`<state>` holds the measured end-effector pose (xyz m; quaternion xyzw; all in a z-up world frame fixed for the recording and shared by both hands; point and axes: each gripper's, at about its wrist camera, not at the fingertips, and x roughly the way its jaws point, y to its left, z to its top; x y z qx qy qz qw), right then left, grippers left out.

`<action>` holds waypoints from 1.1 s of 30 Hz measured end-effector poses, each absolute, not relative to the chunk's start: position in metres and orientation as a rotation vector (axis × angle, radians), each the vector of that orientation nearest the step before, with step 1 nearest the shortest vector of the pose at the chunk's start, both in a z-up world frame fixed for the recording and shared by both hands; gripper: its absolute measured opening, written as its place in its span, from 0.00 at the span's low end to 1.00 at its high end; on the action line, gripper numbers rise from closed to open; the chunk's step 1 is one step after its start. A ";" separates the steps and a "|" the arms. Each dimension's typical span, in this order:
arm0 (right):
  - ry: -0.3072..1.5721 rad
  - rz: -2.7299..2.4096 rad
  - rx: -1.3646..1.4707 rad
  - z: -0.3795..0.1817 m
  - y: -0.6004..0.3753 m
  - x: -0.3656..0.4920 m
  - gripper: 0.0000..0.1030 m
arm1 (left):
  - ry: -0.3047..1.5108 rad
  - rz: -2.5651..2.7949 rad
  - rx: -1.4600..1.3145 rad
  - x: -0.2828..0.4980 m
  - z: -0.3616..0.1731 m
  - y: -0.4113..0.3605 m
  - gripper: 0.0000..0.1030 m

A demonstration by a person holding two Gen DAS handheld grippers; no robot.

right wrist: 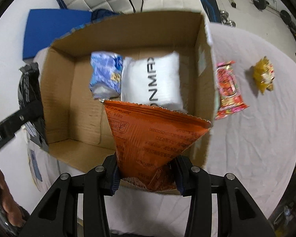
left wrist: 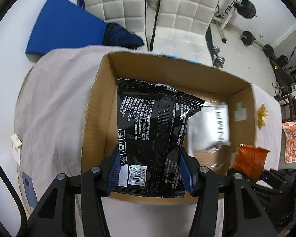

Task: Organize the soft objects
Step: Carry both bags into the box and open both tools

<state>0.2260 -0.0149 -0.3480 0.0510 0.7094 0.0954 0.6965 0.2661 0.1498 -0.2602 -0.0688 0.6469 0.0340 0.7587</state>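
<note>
Table cloth: pale and creased, it covered the table and carried everything else.
Cardboard box: stood open on the cloth, flaps up; it served as the collecting bin.
White pillow pack: lay flat on the box floor toward the far wall, with a blue-and-white packet just beside it.
Black packet: hung over the left part of the box, its lower end pinched between the blue pads of the left gripper, whose jaws were nearly closed on the bag.
Orange packet: hung over the near right part of the box, clamped at its crumpled end by the right gripper, jaws fully drawn in on it.
Red packet: lay on the cloth touching or just outside the right box wall; blur left this uncertain.
Yellow packet: lay farther right on the cloth, apart from the box.
Step in hand: both bags were being brought over the box for deposit.
Next move: likely lower each bag into free floor space, then part the jaws.
</note>
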 end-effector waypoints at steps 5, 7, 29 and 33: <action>1.643 0.177 0.111 -0.387 -0.005 0.226 0.45 | 1.489 0.052 -0.152 0.287 -0.300 0.166 0.49; 1.663 0.163 0.106 -0.402 -0.001 0.226 0.45 | 1.525 0.054 -0.147 0.296 -0.319 0.172 0.49; 1.760 0.038 0.071 -0.471 0.011 0.248 0.45 | 1.657 0.054 -0.098 0.353 -0.402 0.163 0.51; 1.760 0.033 0.058 -0.472 0.012 0.251 0.45 | 1.668 0.062 -0.133 0.352 -0.402 0.165 0.51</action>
